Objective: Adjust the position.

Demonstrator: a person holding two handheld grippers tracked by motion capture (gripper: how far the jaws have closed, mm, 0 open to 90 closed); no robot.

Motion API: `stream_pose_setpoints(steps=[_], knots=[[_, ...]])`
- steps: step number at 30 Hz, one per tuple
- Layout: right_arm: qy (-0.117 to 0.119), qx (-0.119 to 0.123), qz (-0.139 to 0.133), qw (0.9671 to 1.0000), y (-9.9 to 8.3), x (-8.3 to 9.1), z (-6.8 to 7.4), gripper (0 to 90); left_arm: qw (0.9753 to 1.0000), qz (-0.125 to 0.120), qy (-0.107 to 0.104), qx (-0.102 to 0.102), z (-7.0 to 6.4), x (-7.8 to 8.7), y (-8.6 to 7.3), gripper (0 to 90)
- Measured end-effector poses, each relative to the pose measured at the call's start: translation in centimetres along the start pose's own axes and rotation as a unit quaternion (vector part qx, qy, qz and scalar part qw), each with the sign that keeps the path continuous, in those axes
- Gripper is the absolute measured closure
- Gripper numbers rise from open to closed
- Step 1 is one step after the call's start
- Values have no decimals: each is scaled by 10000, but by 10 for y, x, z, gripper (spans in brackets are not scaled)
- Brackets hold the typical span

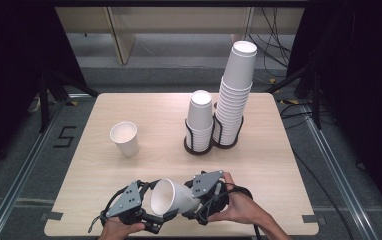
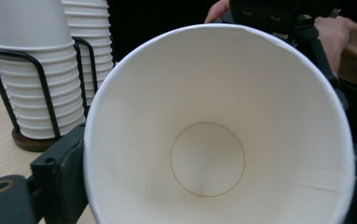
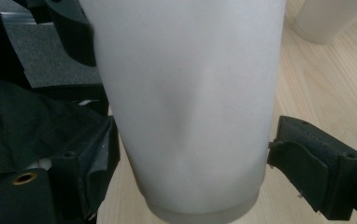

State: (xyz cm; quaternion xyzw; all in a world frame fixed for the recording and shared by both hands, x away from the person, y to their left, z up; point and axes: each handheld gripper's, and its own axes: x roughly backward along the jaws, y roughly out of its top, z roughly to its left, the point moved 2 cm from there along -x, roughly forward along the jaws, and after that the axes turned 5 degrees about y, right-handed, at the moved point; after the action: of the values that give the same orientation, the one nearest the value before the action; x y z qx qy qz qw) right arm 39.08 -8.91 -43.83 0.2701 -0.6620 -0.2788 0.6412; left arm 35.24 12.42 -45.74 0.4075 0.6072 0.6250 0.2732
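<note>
Near the desk (image 1: 259, 165) edge at six o'clock, I have both claws closed on a tipped white paper cup (image 1: 171, 198): left claw (image 1: 151, 202) at its rim, right claw (image 1: 199, 202) by its base. At twelve o'clock stand two white cup stacks in a black wire holder (image 1: 199, 145); at ten, a lone upright white paper cup (image 1: 124, 138), well apart.

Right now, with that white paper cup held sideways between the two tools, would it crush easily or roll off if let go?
Probably crushes easily: the paper cup already shows a soft dent in its wall between the right tool's jaws. It looks light and empty. Being tapered and on its side, it would likely roll in a curve on the table.
</note>
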Motion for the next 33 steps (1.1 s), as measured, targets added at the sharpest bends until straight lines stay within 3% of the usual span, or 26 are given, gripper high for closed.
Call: stream_pose_setpoints(steps=[4, 7, 11, 14, 18, 22, 33], knots=[[-78, 125, 198, 9997, 2, -6, 5, 221, 10000, 20, 14, 10, -2, -2, 0, 75], [-58, 97, 170, 9998, 1, -10, 5, 231, 9999, -89, 67, 77, -1, -2, -1, 61], [73, 47, -204, 9998, -2, -12, 3, 236, 9990, -311, 48, 306, 0, -2, -1, 40], [202, -103, -637, 9977, -2, -12, 1, 237, 9990, -343, 89, 276, -1, -4, -4, 56], [233, -196, -884, 9956, -1, -10, 0, 236, 9985, -421, 100, 349, 0, -4, -4, 67], [264, -309, -869, 9954, -3, -16, 1, 235, 9981, -507, 128, 316, 0, -4, -3, 77], [311, -480, -905, 9943, -6, -23, 1, 227, 9983, -459, 113, 340, 1, -3, -4, 117]])
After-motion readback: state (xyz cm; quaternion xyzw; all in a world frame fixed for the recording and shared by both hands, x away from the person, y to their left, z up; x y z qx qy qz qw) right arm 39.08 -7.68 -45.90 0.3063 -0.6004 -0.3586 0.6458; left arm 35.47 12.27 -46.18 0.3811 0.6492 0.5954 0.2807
